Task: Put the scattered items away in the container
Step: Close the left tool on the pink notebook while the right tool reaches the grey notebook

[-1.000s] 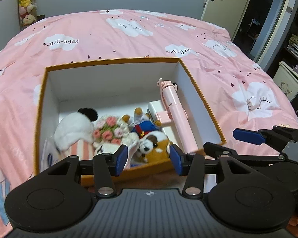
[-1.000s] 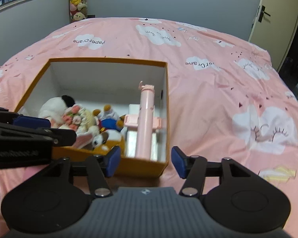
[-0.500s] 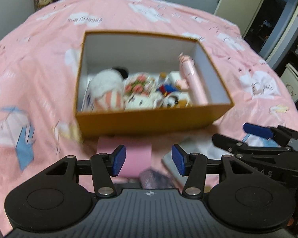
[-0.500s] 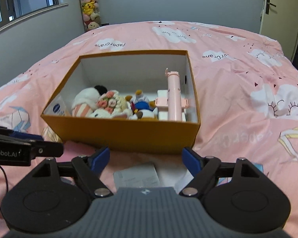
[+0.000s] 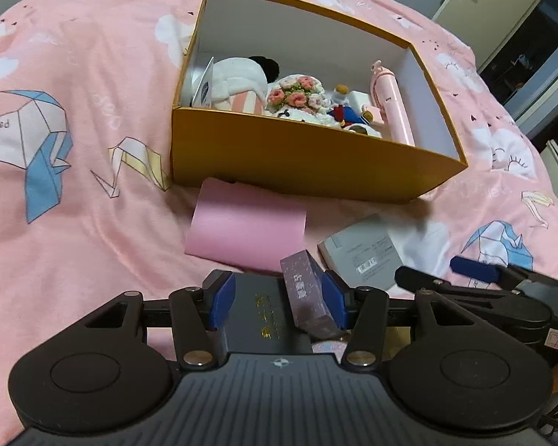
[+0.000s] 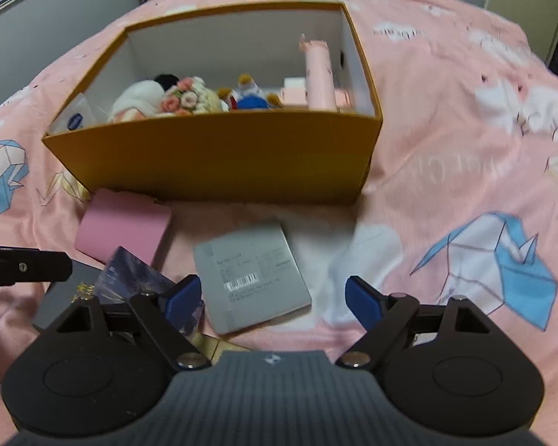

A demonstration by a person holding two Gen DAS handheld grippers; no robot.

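Left gripper (image 5: 277,299) open wide astride dark box (image 5: 258,316) and tilted purple box (image 5: 307,293), near of orange container (image 5: 308,163); right gripper (image 6: 268,297) wide, empty: risk of pinching both boxes.

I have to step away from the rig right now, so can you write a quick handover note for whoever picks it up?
Left claw: open, straddling the purple box and dark box, gripping nothing.
Right claw: open, over the grey box.
Done: plush toys, pink selfie stick and more lie in the orange box.
Left: pink box, purple, dark and grey boxes on the bedspread in front of it.
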